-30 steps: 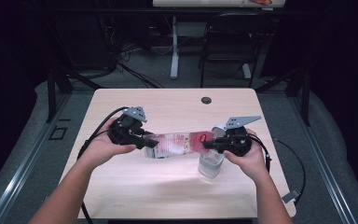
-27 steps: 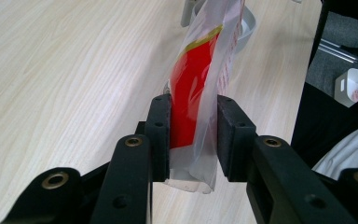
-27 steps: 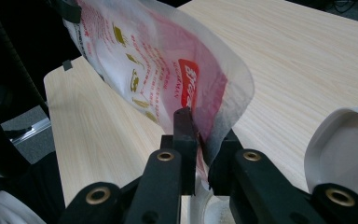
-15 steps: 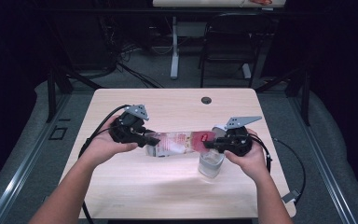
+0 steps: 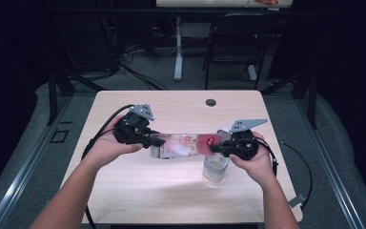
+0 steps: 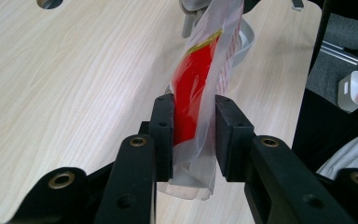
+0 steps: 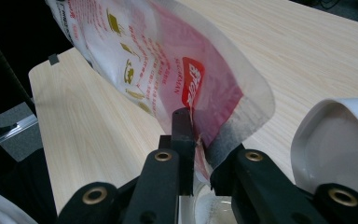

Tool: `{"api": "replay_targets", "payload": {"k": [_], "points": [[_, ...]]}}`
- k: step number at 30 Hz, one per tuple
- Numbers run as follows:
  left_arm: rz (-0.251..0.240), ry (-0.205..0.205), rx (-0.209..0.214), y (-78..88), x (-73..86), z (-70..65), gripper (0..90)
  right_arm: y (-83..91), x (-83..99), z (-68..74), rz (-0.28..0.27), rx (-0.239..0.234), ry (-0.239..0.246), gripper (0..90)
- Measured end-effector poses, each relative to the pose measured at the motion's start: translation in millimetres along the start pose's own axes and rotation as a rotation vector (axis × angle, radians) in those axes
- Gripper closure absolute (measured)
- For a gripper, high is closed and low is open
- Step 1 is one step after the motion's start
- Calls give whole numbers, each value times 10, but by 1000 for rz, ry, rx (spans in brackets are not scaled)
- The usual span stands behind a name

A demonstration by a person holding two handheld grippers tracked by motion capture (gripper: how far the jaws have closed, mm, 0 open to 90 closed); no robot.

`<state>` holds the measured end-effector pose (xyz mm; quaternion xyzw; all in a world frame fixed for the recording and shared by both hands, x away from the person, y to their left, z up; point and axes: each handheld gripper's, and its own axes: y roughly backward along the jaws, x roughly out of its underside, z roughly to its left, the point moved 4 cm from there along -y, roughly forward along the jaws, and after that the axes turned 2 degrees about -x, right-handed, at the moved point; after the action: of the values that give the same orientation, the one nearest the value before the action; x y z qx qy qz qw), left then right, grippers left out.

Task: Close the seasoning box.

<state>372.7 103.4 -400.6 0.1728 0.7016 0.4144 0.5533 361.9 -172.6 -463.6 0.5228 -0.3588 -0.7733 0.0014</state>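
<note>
A clear plastic pouch (image 5: 183, 145) is showing a red patch with white lettering, gold-yellow drawings and red print, black jaws are flanking it, a translucent whitish cup (image 5: 216, 167) is standing on the pale wood-grain table (image 5: 171, 191)

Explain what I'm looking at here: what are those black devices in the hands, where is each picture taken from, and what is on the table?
No robot here: a person holds a pair of hand-held tongs in each hand. One picture looks down on the table from above, with the forearms coming in from the bottom. The other two come from cameras riding on each pair of tongs, looking along their black jaws. Between them they hold a plastic pouch with red print, stretched above the table. The left tongs grip one end; their jaws have just been closing on it. The right tongs pinch the other end; their jaws have just been opening slightly, with the pouch between them. Under that end stands a clear cup.
</note>
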Motion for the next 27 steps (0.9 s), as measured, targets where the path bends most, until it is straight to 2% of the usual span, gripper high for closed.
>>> {"api": "replay_targets", "payload": {"k": [9,17,20,27], "points": [[4,-12,-4,14,-47,-2,726,10,9,9,-1,9,-4,828],[4,-11,-4,17,-64,-11,730,58,16,-17,-23,7,-22,772],[5,-9,-5,17,-66,-7,730,101,7,-16,-24,15,-13,761],[-2,-8,-1,24,-94,-14,731,179,10,-34,-35,24,-16,791]]}}
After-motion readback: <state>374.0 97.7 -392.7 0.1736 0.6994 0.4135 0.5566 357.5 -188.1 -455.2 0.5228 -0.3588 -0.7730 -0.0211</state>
